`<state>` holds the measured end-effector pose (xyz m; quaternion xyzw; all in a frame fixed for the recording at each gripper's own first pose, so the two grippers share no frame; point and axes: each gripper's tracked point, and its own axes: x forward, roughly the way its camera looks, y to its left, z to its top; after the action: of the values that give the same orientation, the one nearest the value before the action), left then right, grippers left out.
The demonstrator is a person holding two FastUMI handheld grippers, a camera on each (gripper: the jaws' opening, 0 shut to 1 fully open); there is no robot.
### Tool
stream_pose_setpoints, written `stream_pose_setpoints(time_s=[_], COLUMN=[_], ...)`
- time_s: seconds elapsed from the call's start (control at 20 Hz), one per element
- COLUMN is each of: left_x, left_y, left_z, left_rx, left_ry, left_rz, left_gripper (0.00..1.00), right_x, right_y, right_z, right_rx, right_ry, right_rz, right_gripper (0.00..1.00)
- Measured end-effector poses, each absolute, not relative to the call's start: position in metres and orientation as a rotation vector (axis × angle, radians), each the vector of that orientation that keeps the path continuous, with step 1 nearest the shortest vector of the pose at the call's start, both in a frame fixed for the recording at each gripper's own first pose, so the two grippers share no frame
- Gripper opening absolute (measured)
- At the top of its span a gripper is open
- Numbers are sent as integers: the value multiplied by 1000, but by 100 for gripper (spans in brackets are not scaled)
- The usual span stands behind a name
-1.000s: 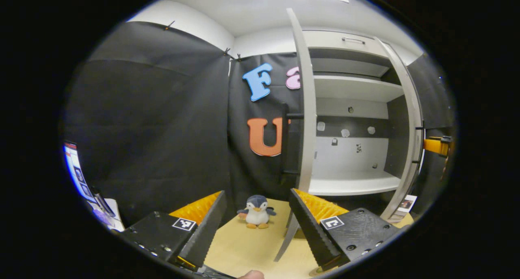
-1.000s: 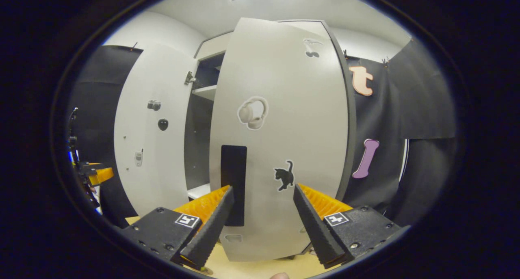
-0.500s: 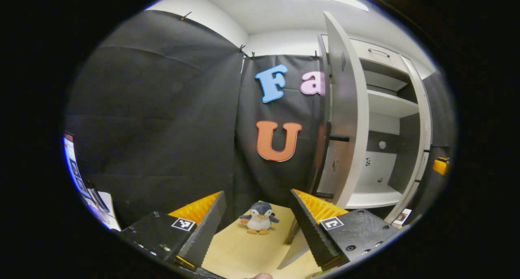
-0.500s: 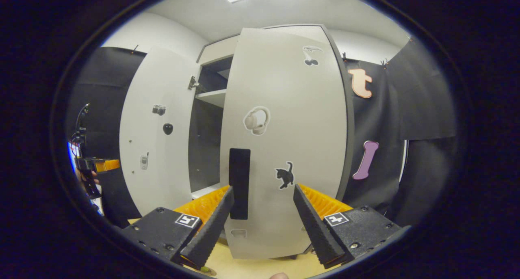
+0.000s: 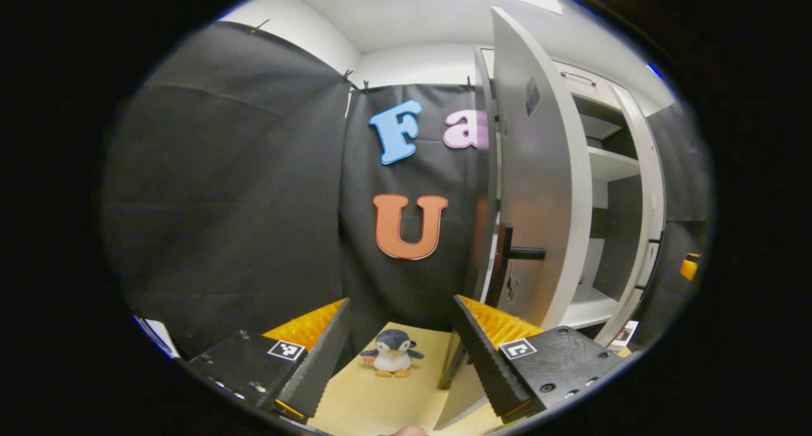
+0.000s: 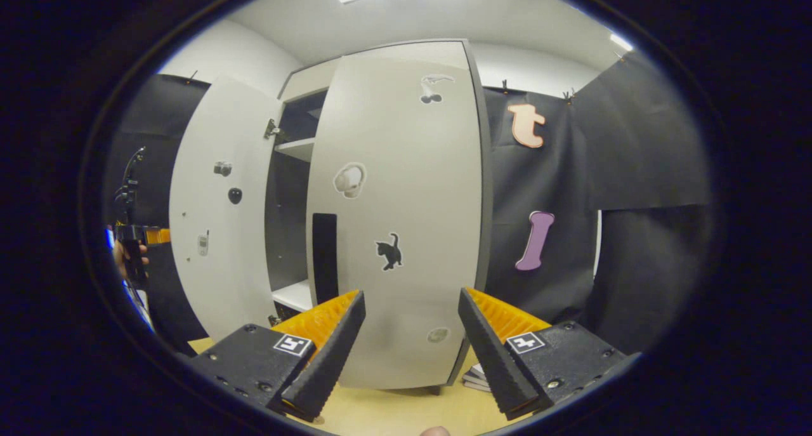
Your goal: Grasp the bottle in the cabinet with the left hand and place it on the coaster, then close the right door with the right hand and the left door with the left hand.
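My left tool (image 5: 399, 353) is spread wide and holds nothing, hovering over the desk (image 5: 380, 404) with a penguin toy (image 5: 390, 352) between its fingers and the left door (image 5: 539, 188) standing ajar just ahead to the right. My right tool (image 6: 411, 350) is also spread wide and empty, facing the nearly closed right door (image 6: 406, 220) of the cabinet (image 6: 288, 188). I cannot tell where the bottle and coaster are.
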<state>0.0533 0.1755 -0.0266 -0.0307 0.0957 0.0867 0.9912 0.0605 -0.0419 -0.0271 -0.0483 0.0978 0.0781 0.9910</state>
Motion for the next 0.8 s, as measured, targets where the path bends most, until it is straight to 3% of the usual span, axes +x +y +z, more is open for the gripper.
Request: stream_pose_setpoints(time_s=[0.6,0.75,0.8], left_x=[61,59,58], left_y=[169,163,155], left_z=[-36,-31,-32], left_rx=[-146,-97,-107], left_ry=[255,247,251], left_rz=[68,59,40], left_gripper=[100,88,88], right_x=[62,61,61], right_y=[-45,-41,-41], right_z=[-33,-33,-34], right_rx=[-89,-86,-88], right_ry=[209,207,209], right_rz=[168,180,180], right_gripper=[96,96,96])
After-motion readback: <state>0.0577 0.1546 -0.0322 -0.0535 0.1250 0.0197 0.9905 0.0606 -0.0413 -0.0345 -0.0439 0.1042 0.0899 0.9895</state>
